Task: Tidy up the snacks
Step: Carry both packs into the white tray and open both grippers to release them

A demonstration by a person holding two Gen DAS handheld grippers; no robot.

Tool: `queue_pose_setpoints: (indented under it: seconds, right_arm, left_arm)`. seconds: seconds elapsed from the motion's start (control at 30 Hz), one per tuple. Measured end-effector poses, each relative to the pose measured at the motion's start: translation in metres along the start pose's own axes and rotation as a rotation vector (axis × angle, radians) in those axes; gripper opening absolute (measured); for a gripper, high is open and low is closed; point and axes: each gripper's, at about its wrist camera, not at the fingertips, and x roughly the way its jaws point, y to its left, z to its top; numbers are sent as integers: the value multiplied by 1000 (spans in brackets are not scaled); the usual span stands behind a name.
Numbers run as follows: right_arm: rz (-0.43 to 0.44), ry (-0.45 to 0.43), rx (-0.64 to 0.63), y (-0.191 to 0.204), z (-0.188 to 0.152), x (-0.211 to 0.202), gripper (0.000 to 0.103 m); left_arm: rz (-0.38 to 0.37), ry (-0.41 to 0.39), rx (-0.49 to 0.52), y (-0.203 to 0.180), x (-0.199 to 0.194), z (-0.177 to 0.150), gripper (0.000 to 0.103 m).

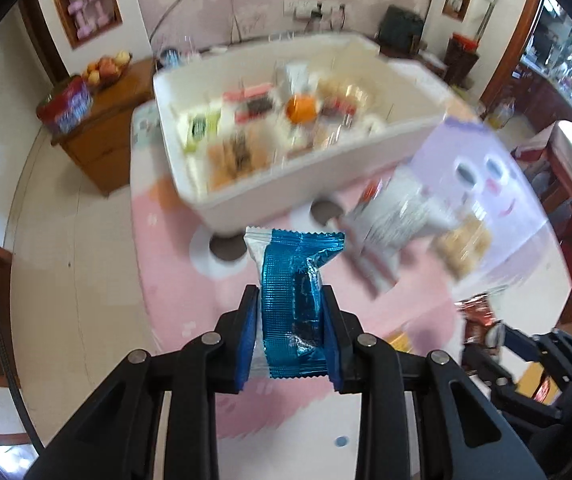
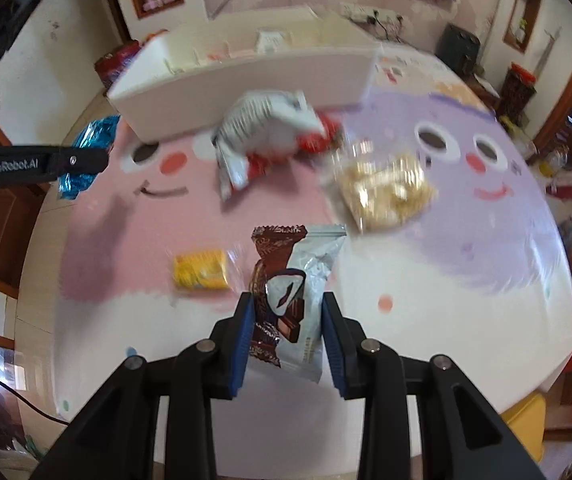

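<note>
My left gripper (image 1: 290, 300) is shut on a blue foil snack packet (image 1: 294, 304) and holds it above the pink tablecloth, short of the white foam box (image 1: 286, 184). The box holds several sorted snacks. My right gripper (image 2: 288, 304) is shut on a brown and silver chocolate snack packet (image 2: 294, 304) above the table. In the right wrist view the left gripper (image 2: 85, 160) shows side-on at the left with the blue packet (image 2: 93, 136). In the left wrist view the right gripper (image 1: 498, 332) shows at the lower right with its brown packet (image 1: 476, 316).
On the table lie a white and red bag (image 2: 261, 136), a clear bag of golden snacks (image 2: 386, 188) and a small yellow packet (image 2: 199, 270). The white box (image 2: 245, 80) stands at the far side. A wooden cabinet (image 1: 97, 148) with fruit stands beyond the table's left edge.
</note>
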Motion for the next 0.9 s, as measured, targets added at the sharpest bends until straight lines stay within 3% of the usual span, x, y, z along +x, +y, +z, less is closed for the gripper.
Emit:
queue_pose_setpoints:
  seconds: [0.23,0.5,0.73,0.9]
  right_arm:
    - [55,-122,-59,2,74,-33,33]
    - [100,-278,-89,-1,177,-62,33]
    - [116,-347,-74,-13,260,-67,33]
    - [161,-329,-69,-11,304,-53,34]
  left_arm:
    - [18,-120,-46,0,-48,53,27]
    - [122,-203,-124,9,-71,119,28]
    - [202,-205,-182,18,-61,158,28]
    - [224,-161,-231,27,-33,174,28]
